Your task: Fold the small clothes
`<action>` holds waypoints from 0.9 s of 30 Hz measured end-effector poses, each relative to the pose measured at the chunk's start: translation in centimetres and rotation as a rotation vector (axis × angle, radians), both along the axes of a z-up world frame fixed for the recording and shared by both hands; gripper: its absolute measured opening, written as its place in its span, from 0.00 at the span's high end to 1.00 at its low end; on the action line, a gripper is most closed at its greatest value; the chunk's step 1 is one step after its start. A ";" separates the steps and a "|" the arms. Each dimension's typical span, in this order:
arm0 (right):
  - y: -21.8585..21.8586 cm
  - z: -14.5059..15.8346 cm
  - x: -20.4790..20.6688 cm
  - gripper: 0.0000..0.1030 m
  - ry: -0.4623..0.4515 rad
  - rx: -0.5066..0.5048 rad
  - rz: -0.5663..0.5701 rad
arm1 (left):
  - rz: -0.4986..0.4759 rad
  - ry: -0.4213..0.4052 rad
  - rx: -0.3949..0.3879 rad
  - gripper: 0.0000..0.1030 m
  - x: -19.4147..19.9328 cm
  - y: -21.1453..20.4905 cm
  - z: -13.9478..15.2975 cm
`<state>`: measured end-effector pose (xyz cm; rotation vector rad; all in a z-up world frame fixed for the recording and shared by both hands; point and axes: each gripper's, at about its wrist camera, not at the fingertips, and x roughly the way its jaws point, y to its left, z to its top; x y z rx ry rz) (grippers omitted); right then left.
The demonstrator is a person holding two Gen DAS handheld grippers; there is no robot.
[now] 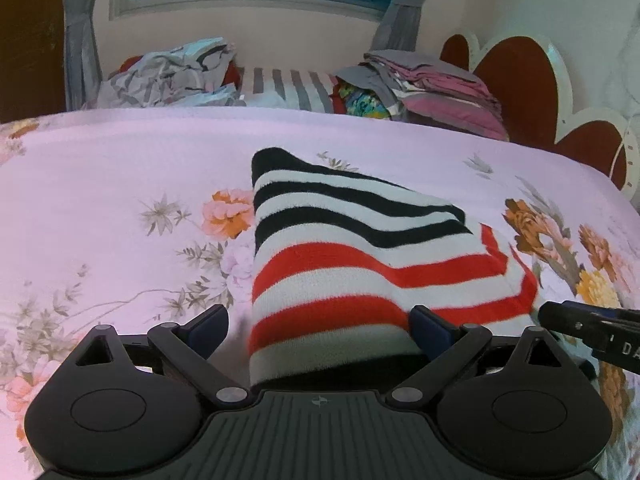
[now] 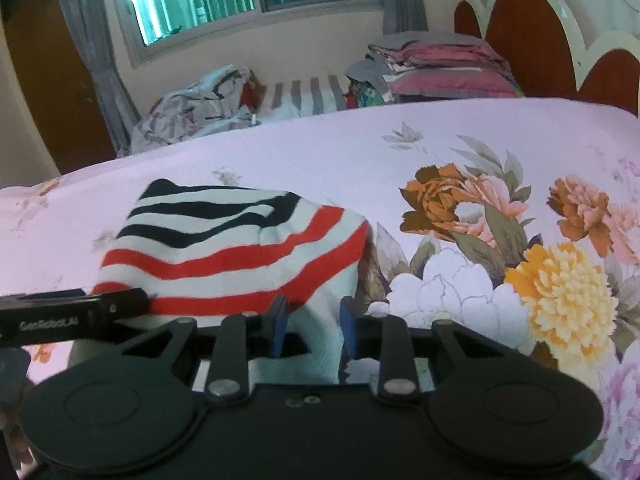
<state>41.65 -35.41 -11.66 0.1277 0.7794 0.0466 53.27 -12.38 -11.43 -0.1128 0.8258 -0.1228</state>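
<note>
Blk grippers (image 1: 320,330), blue pads (image 2: 277,322)

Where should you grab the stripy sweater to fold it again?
Probably the near hem of the stripy sweater, approached from the front edge of the bed. That edge lies flat and closest, already sitting between the left gripper fingers and the right gripper fingers. The far black-striped end is harder to reach.

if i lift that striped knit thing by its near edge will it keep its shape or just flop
Probably flop: the striped knit garment already bends and humps over itself on the floral bedsheet, so it looks soft. Its fuzzy knit surface should resist slipping between the fingers. It seems light, and a push would likely bunch it rather than slide it.
</note>
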 end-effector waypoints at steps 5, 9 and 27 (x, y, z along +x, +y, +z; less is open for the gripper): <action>-0.3 0.4 -2.8 0.71 -0.010 0.010 0.015 | -0.007 -0.001 -0.010 0.07 -1.8 0.2 0.5; -0.3 0.0 -4.4 0.70 0.013 0.013 0.025 | -0.014 -0.003 -0.013 0.07 -3.0 0.1 0.2; -1.5 -2.8 -7.8 0.71 0.132 0.070 0.033 | -0.042 0.088 -0.063 0.07 -6.8 1.9 -2.3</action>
